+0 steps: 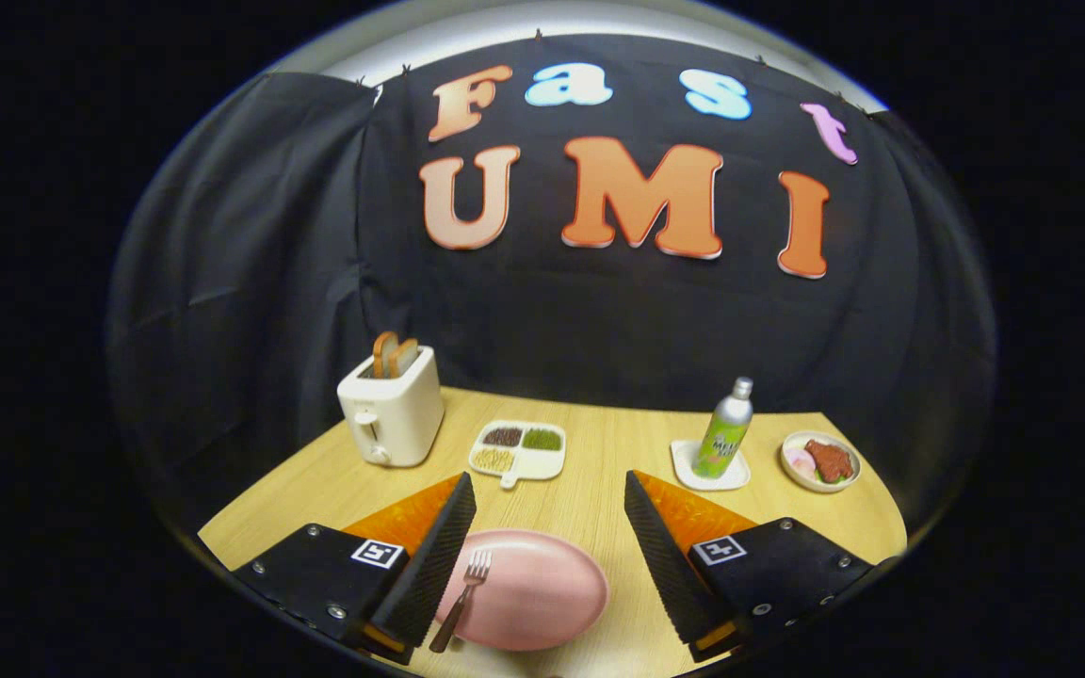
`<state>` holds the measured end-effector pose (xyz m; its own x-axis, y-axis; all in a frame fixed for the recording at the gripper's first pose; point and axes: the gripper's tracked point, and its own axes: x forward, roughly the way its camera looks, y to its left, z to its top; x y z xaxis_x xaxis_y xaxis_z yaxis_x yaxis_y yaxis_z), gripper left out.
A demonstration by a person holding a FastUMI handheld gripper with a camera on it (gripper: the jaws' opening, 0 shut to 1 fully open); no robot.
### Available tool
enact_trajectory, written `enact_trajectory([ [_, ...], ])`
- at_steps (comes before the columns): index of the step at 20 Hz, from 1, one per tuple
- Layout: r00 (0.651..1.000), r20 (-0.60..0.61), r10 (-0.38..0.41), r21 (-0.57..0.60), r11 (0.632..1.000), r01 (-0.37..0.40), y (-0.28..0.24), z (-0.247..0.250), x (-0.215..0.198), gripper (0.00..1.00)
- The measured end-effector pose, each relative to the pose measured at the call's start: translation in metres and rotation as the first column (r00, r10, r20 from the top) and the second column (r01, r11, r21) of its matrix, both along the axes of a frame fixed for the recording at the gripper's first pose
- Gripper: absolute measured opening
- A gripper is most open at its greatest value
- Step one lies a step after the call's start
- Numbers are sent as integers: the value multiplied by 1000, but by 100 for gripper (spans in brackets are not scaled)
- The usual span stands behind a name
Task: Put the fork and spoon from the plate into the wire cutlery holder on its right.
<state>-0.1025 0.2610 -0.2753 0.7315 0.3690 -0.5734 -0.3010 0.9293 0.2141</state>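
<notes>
I see the toaster (392, 407) far left on the table (590, 471). My fingers (550, 556) are spread wide, empty, straddling the pink plate (533, 589); the fork (463, 598) lies beside the left one, ready for grasping.

Dark-handled fork (463, 595) lying on pink plate (542, 593), tines pointing away

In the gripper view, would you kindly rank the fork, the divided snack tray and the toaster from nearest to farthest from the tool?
The tool is open.
1. Fork: on the pink plate, beside the left finger.
2. Divided snack tray: mid-table, just beyond the fingers.
3. Toaster: back left, by the booth wall.
</notes>
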Motion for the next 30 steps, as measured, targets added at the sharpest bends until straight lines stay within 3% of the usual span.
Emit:
enact_trajectory([
  [5, 976, -197, 93, -32, 994, -101, 40, -58, -43, 95],
  [11, 891, -431, 139, -96, 975, -199, 57, -117, -91, 89],
  [12, 879, -453, 149, -89, 973, -211, 61, -124, -96, 82],
  [23, 798, -578, 169, -104, 955, -277, 71, -157, -116, 33],
  [26, 810, -561, 171, -97, 958, -269, 68, -156, -110, 14],
  [30, 795, -583, 167, -54, 968, -243, 67, -155, -112, 8],
])
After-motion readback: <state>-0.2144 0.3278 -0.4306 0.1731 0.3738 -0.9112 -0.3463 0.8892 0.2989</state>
